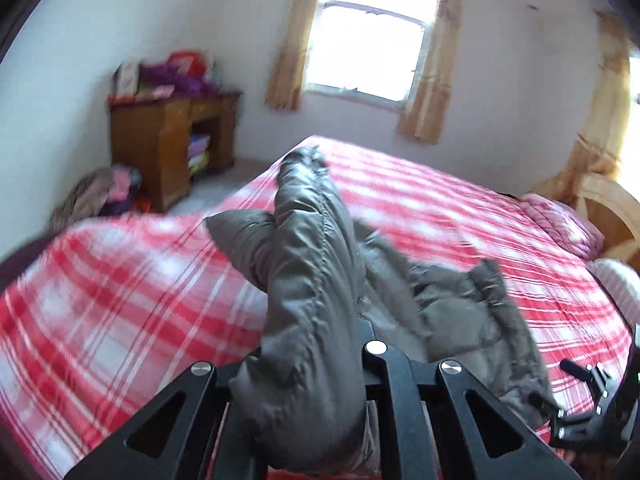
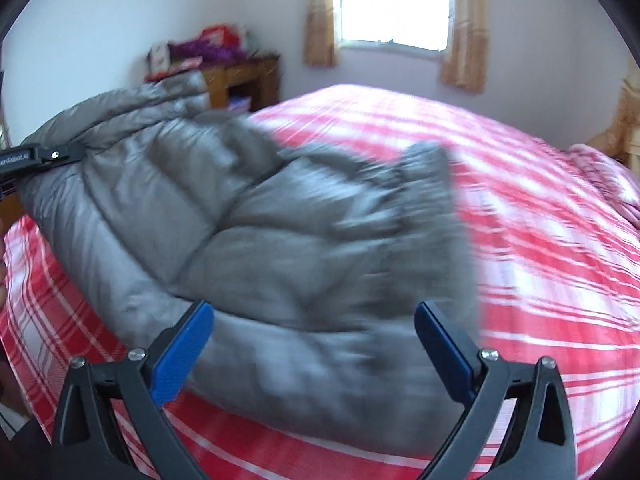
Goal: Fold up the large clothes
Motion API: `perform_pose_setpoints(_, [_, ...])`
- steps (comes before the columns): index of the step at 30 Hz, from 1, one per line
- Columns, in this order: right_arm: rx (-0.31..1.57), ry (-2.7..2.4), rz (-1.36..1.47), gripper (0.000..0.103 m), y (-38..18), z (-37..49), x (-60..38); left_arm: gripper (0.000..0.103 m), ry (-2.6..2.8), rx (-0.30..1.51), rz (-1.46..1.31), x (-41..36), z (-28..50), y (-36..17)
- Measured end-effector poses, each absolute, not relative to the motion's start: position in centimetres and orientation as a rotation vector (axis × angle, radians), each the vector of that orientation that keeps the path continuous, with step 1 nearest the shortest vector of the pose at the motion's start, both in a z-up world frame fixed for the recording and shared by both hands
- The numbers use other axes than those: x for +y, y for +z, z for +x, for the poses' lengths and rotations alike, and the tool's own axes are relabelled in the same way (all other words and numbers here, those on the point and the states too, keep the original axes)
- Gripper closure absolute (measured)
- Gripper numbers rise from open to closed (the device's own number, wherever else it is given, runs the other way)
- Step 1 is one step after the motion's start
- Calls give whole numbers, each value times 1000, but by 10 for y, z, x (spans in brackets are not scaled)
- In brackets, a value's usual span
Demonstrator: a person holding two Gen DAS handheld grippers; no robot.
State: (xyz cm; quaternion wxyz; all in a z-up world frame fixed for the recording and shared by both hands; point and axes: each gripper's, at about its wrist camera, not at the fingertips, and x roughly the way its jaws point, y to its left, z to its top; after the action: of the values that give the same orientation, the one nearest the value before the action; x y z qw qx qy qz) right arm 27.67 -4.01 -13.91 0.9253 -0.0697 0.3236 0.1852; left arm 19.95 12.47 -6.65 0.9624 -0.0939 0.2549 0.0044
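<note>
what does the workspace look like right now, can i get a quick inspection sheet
surface: bed under a red and white plaid sheet
job's things: grey puffer jacket, one edge lifted off the bed
clutter: pink pillow at the bed's far side
grippers: left gripper shut on the jacket; right gripper open, blue pads apart, holding nothing
cables: nothing seen
surroundings: wooden cabinet piled with items, window with tan curtains
</note>
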Motion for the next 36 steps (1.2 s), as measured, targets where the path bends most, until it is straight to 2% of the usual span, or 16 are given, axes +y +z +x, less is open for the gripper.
perform_pose_setpoints(7, [684, 99, 8, 1, -148, 297, -165, 95, -192, 439, 62, -17, 205, -37])
perform_pose_setpoints(14, [719, -86, 123, 1, -167, 294, -262, 95, -378, 505, 272, -133, 215, -88])
perform_pose_setpoints(21, [753, -126, 172, 1, -189, 290, -297, 94, -382, 538, 450, -181, 218, -141])
perform_pose_setpoints(30, [765, -124, 182, 1, -198, 291, -296, 86, -369, 556, 447, -187, 215, -138])
perform_pose_setpoints(32, [764, -126, 175, 0, -199, 291, -295, 82, -371, 564, 459, -190, 212, -136])
perform_pose_setpoints(35, [768, -130, 163, 0, -202, 292, -294, 61, -371, 559, 471, -193, 206, -129])
perform_pose_setpoints(36, [769, -131, 161, 0, -202, 292, -294, 48, -369, 540, 477, -196, 200, -125])
